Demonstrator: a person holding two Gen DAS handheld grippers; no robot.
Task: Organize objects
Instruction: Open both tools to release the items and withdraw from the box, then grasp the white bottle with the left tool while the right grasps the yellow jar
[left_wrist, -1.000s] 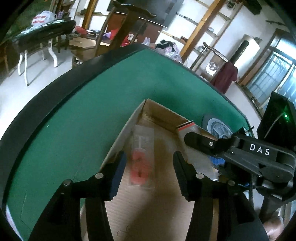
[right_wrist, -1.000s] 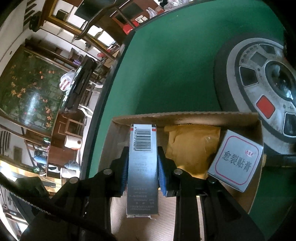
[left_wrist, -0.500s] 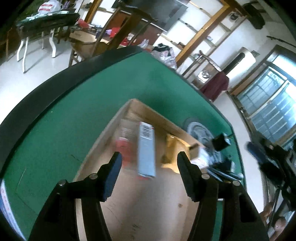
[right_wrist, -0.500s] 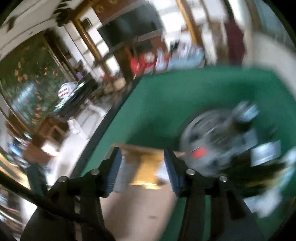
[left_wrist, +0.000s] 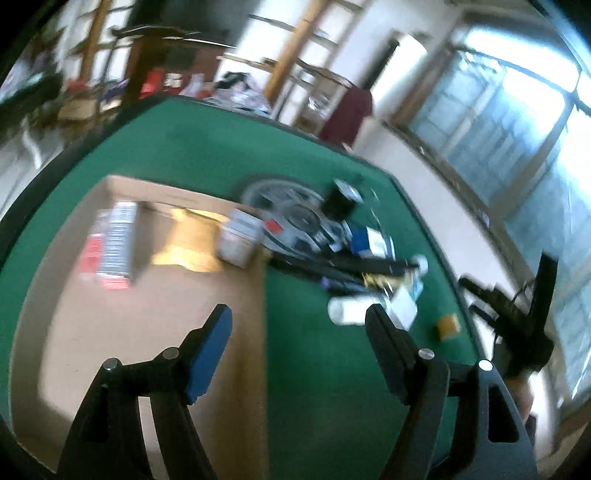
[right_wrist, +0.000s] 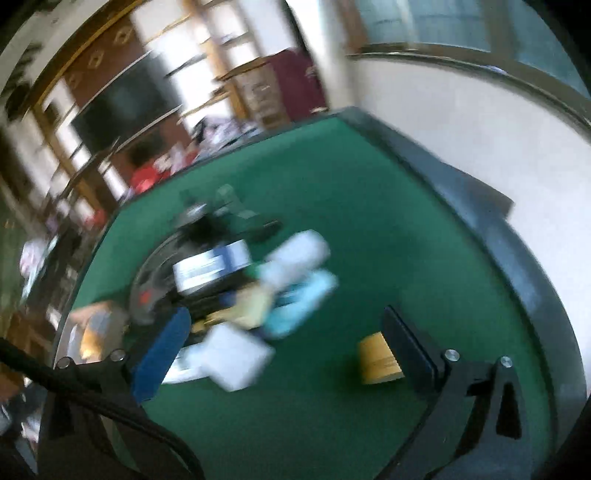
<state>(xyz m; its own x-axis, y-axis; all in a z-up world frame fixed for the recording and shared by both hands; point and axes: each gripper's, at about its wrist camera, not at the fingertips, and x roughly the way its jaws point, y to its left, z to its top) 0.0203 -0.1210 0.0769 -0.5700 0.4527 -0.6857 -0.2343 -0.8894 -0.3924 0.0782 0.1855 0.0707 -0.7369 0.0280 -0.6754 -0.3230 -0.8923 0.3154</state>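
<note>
A shallow cardboard box (left_wrist: 155, 332) lies on the green table (left_wrist: 192, 155). In it lie a grey barcode box (left_wrist: 116, 240) over a red packet, a yellow pouch (left_wrist: 188, 240) and a white box (left_wrist: 238, 238). My left gripper (left_wrist: 299, 343) is open and empty above the box's right edge. A blurred pile of small boxes and bottles (right_wrist: 251, 284) lies on the table. My right gripper (right_wrist: 288, 347) is open and empty over it, with a small yellow box (right_wrist: 376, 358) by its right finger. The right gripper also shows in the left wrist view (left_wrist: 513, 314).
A round grey dial-like disc (left_wrist: 288, 206) lies between the cardboard box and the pile, also in the right wrist view (right_wrist: 155, 280). The table's dark raised rim (right_wrist: 498, 236) curves along the right. Chairs, shelves and windows stand beyond the table.
My right gripper let go of the grey barcode box in the cardboard box, opened wide and swung right over the pile. My left gripper pulled back and turned right.
</note>
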